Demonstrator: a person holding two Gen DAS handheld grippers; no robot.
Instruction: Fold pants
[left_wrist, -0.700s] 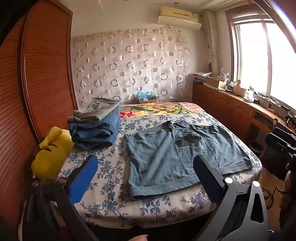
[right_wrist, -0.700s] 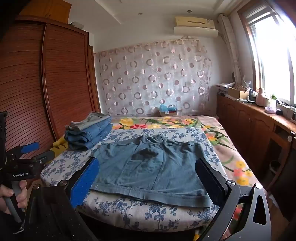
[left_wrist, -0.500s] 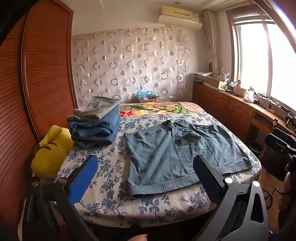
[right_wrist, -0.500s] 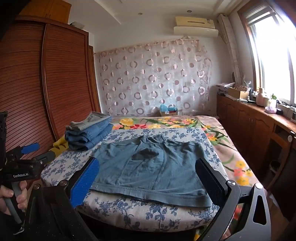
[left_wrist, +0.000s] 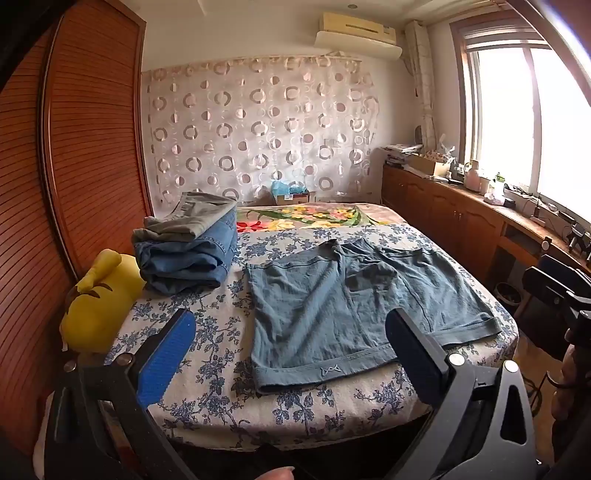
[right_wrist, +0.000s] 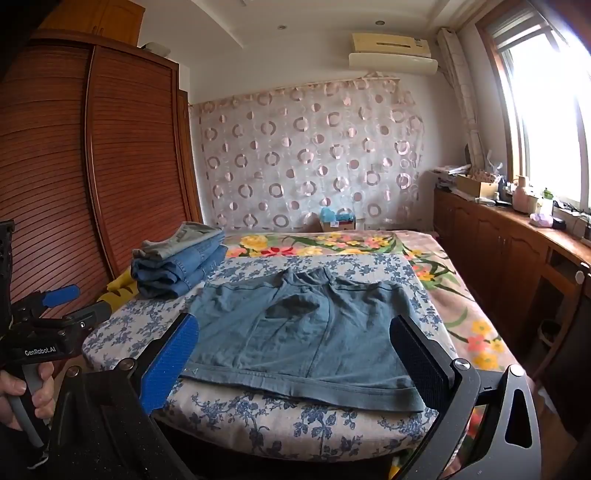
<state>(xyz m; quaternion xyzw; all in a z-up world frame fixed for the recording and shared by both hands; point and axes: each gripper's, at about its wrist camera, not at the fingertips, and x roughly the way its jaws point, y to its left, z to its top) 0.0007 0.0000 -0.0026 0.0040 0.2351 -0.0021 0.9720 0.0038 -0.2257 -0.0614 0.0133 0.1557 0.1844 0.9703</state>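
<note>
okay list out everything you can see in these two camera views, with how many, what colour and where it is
shorts: one, blue-grey, spread flat on the near end of the bed
folded pants: one stack, blue denim with a grey pair on top, left side of the bed
plush toy: one, yellow, at the bed's left edge beside the stack
bed: one, blue floral sheet near, bright flowered cover beyond
wardrobe: one, brown slatted doors, left wall
curtain: one, pale with ring pattern, far wall
air conditioner: one, cream, above the curtain
cabinets: one row, brown, under the window at right, cluttered top
left gripper: open, empty, short of the bed
right gripper: open, empty, short of the bed
</note>
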